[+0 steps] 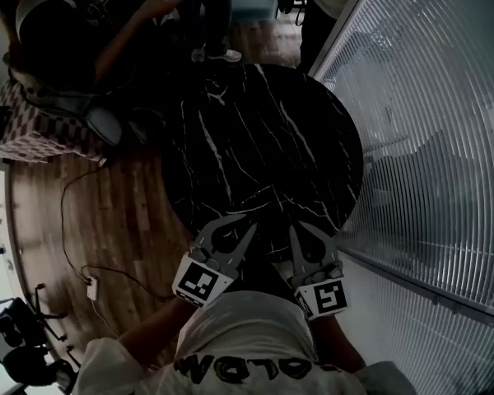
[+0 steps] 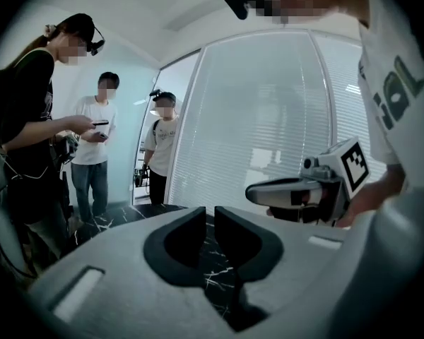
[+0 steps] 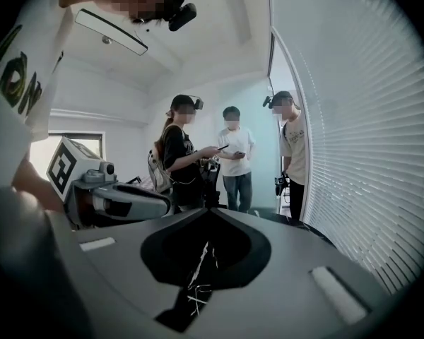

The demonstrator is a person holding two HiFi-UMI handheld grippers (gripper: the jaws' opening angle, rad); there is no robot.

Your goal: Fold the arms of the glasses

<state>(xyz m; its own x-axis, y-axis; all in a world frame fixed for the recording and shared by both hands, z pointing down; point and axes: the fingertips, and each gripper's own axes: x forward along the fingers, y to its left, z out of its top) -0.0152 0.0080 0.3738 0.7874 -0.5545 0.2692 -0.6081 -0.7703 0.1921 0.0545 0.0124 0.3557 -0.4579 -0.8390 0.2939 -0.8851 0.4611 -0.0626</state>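
No glasses show in any view. The round black marble table (image 1: 263,138) lies bare in front of me. My left gripper (image 1: 249,227) hovers over the table's near edge, its jaws drawn together to a thin slit with nothing between them (image 2: 210,212). Close beside it on the right, my right gripper (image 1: 300,229) has its tips touching and also holds nothing (image 3: 208,211). Each gripper view shows the other gripper alongside: the right gripper (image 2: 297,193) in the left gripper view, the left gripper (image 3: 120,202) in the right gripper view.
A glass wall with blinds (image 1: 428,138) runs along the table's right side. Three people (image 3: 230,161) stand beyond the far edge, looking at phones. Wooden floor with a cable (image 1: 82,253) lies to the left, and a chair (image 1: 66,97) stands at far left.
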